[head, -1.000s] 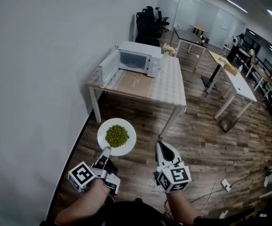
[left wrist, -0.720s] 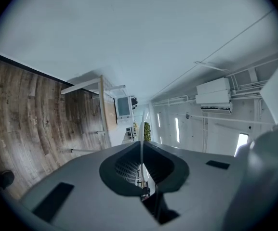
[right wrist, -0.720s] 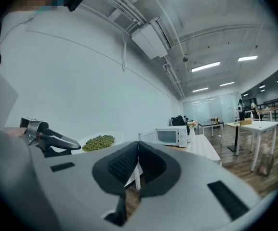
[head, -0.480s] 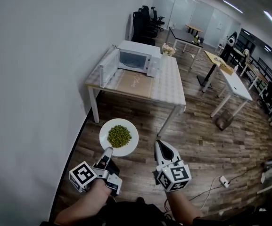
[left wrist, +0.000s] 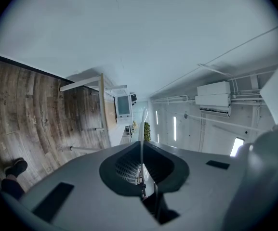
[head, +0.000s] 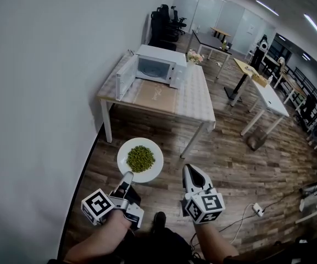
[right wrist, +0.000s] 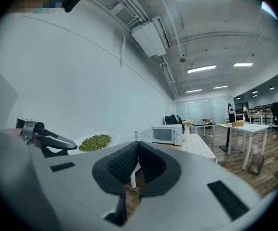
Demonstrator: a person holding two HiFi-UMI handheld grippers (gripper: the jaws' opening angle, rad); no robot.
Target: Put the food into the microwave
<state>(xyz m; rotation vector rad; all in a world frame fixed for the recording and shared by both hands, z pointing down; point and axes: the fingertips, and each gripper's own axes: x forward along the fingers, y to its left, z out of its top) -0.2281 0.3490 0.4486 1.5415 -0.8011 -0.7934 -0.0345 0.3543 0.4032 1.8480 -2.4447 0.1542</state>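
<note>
A white plate (head: 140, 159) heaped with green peas (head: 139, 158) hangs level over the wooden floor. My left gripper (head: 128, 176) is shut on its near rim. In the left gripper view the plate (left wrist: 141, 124) shows edge-on between the jaws, which pinch its rim. My right gripper (head: 190, 171) floats beside it, shut, with nothing in it; its pads meet in the right gripper view (right wrist: 138, 149). The white microwave (head: 155, 67) stands on the far table (head: 196, 103) with its door (head: 123, 77) swung open to the left. The peas (right wrist: 95, 141) and microwave (right wrist: 166, 134) also show in the right gripper view.
A white wall (head: 37, 92) runs along the left. A vase of flowers (head: 191, 56) stands beside the microwave. More desks (head: 262, 92) and office chairs (head: 166, 18) fill the room's right and back. A cable and power strip (head: 257, 209) lie on the floor at right.
Both grippers and the held plate have drifted slightly right and down in the head view. A shoe has come into view at the bottom edge.
</note>
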